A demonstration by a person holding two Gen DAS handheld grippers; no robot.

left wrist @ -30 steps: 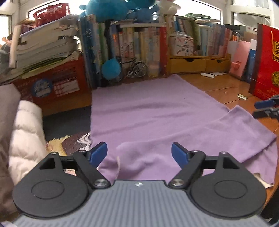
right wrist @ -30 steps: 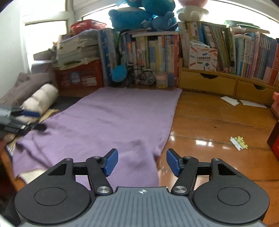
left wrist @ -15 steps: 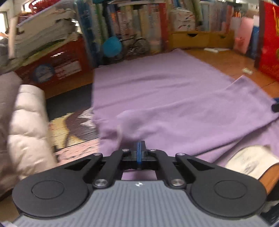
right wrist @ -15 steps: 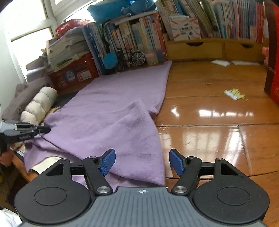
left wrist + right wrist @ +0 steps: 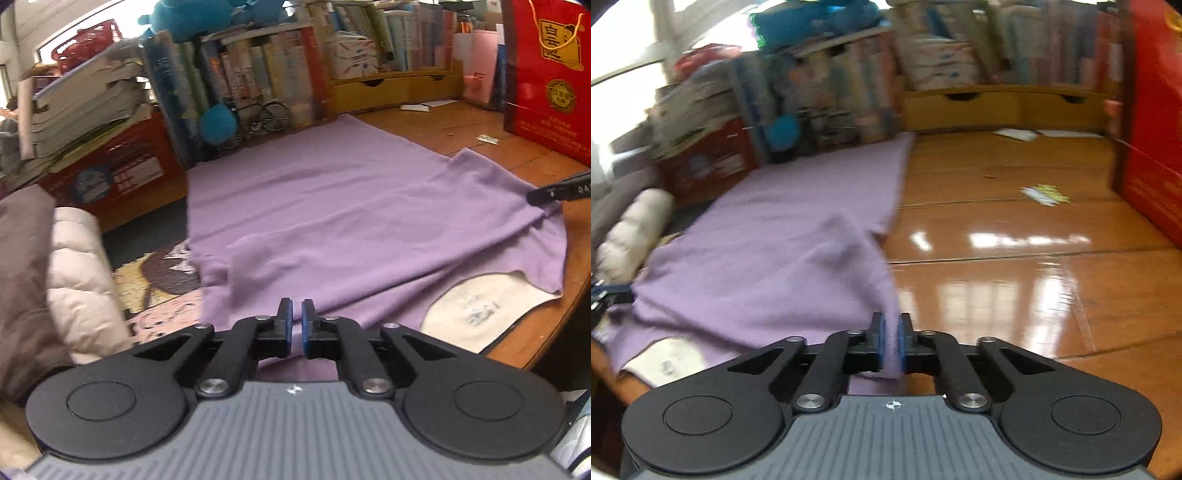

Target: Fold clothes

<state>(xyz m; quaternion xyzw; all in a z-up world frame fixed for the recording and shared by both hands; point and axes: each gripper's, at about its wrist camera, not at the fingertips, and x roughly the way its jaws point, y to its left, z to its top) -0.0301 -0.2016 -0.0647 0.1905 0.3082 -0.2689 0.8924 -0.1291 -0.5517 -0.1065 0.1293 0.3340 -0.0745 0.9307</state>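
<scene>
Both wrist cams low & close, facing bookshelf (image 5: 258, 74), sharing purple cloth (image 5: 351, 206).

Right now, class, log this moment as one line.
task: fold clothes | left gripper: shut on purple garment | right gripper: shut on purple garment | surface: wooden table

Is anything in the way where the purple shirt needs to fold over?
Nothing visible. Both grippers, left gripper and right gripper, pinch the purple shirt's near edge, and the cloth ahead lies bare up to the books.
</scene>
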